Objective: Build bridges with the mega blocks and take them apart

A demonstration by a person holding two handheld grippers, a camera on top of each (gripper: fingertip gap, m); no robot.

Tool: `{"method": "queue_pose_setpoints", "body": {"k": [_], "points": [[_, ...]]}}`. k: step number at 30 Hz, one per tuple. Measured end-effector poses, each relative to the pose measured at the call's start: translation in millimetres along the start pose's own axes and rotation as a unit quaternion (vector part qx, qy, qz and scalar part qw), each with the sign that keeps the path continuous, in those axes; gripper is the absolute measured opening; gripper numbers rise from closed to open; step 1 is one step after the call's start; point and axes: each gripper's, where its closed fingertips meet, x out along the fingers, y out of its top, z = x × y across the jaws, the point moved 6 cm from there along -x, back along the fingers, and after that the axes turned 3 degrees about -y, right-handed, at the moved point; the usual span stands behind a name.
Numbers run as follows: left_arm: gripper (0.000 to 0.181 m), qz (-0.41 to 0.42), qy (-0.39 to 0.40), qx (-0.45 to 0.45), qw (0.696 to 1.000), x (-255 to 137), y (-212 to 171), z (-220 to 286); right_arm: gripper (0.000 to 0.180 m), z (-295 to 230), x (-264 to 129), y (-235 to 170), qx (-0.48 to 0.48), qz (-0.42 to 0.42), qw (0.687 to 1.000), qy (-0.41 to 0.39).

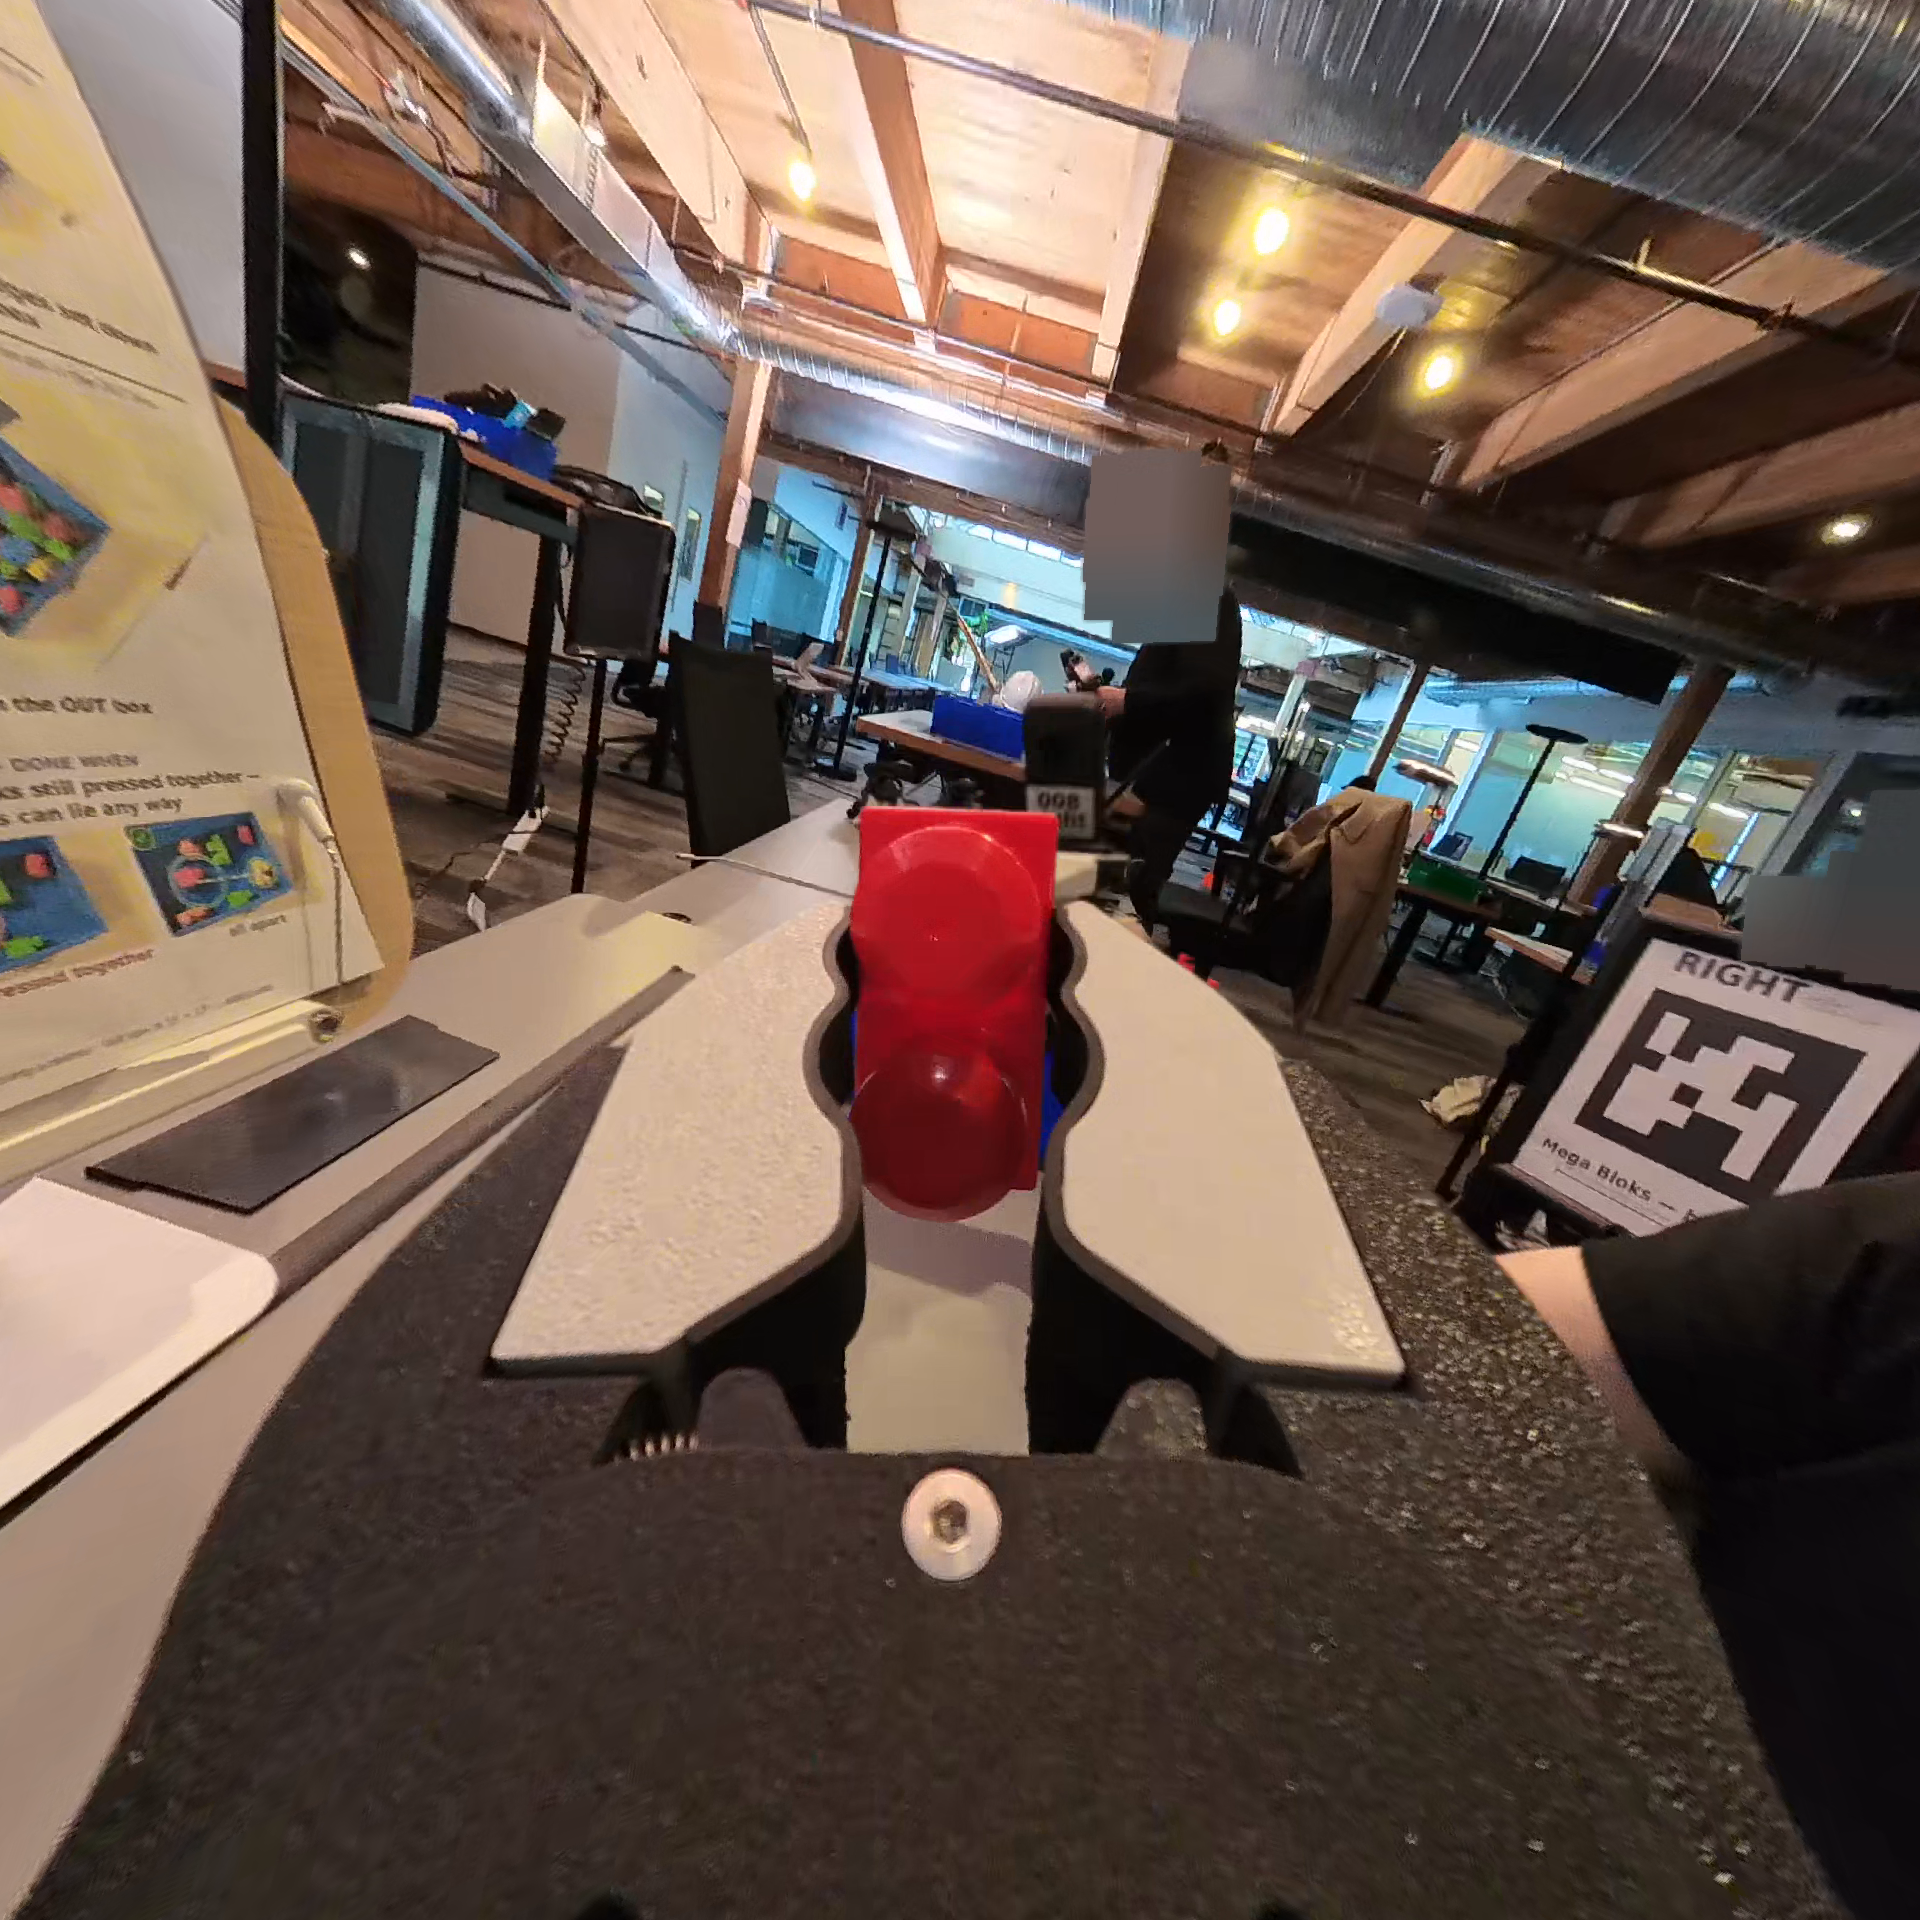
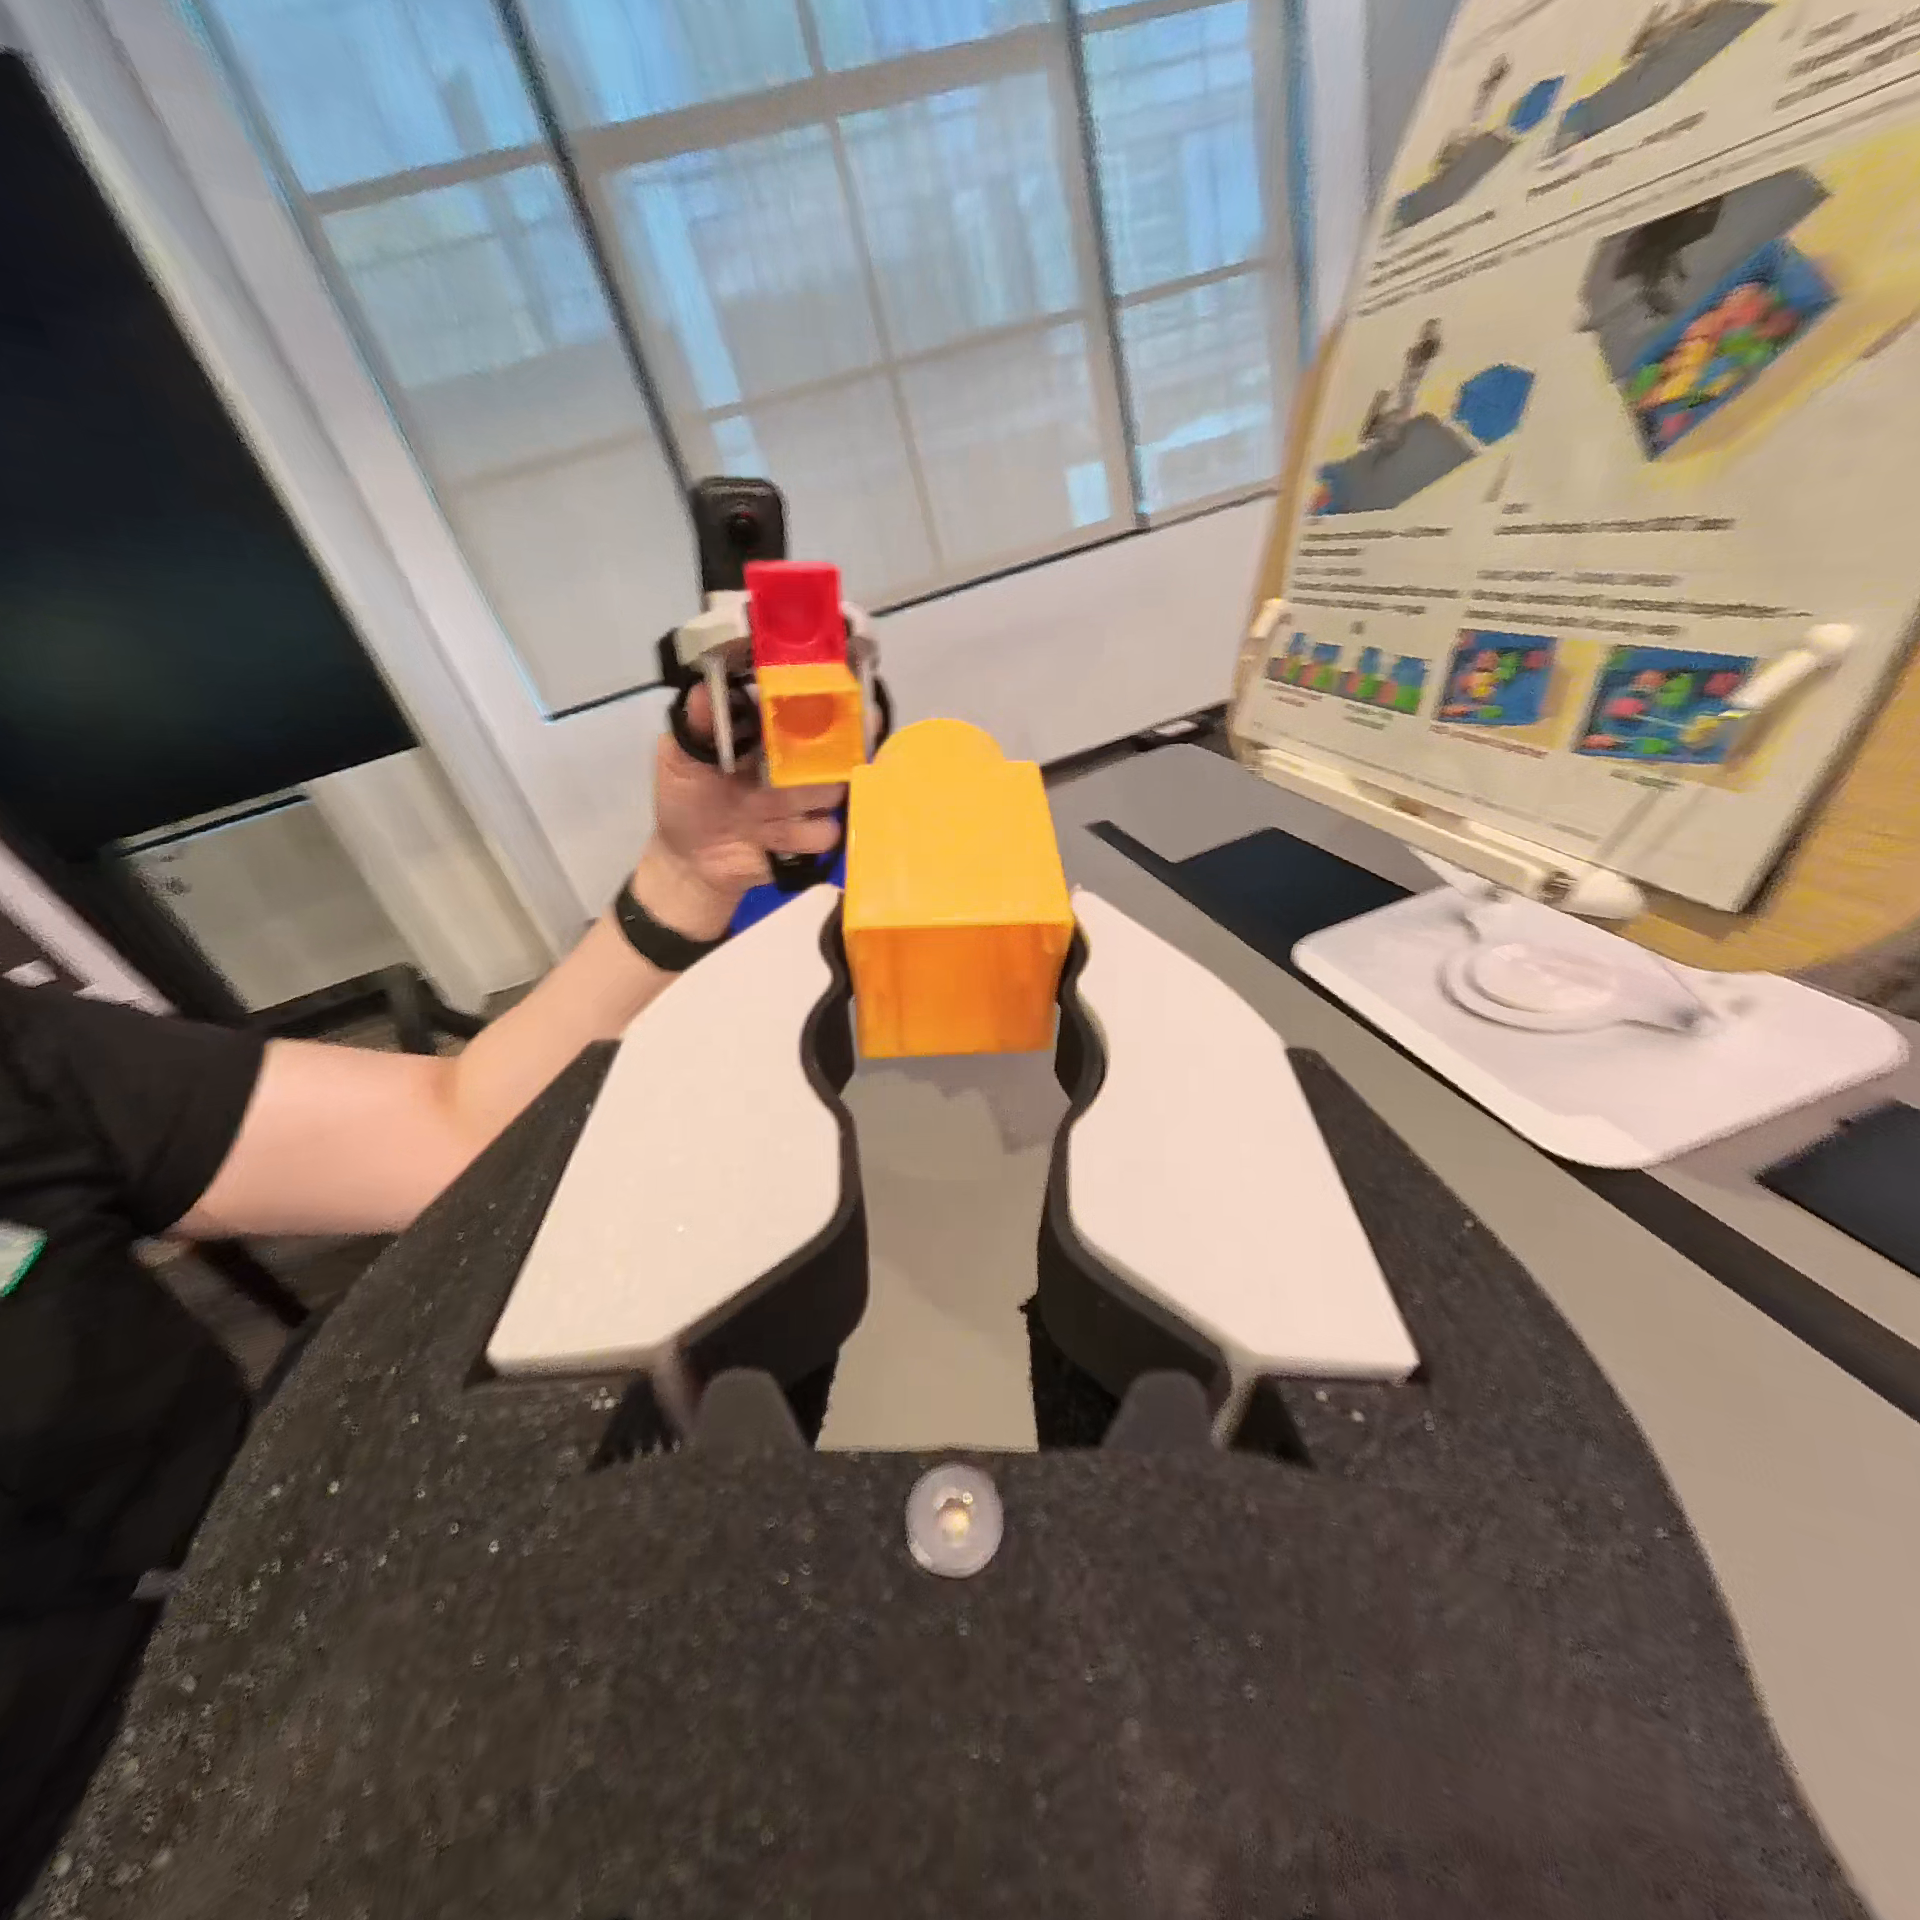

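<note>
While raised, each gripper pinches a block between its fingertips.

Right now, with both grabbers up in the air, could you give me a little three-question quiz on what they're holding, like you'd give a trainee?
1. True or false: the right gripper is shut on an orange block.
2. Multiple choice: in the right wrist view, what hangs under the red block that the left gripper carries? A) a green block B) a small orange block C) nothing
3. Fill in: the instruction board stands on a ______ base.

Key: 1 true; 2 B; 3 white
</note>
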Motion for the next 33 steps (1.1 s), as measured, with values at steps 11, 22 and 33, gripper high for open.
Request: {"method": "queue_pose_setpoints", "body": {"k": [11, 22, 33], "points": [[0.034, -0.054, -0.053, -0.012, 0.997, 33, -17, 16, 0.036, 57, -228, 1, 0.060, -0.164, 0.887, -0.427], [0.034, -0.078, -0.060, -0.006, 0.995, 45, -25, 23, 0.037, 139, -257, -123, 0.143, -0.298, 0.831, -0.447], [0.034, -0.077, -0.059, -0.013, 0.995, 44, -26, 19, 0.049, 140, -260, -139, 0.106, -0.333, 0.833, -0.430]]}}
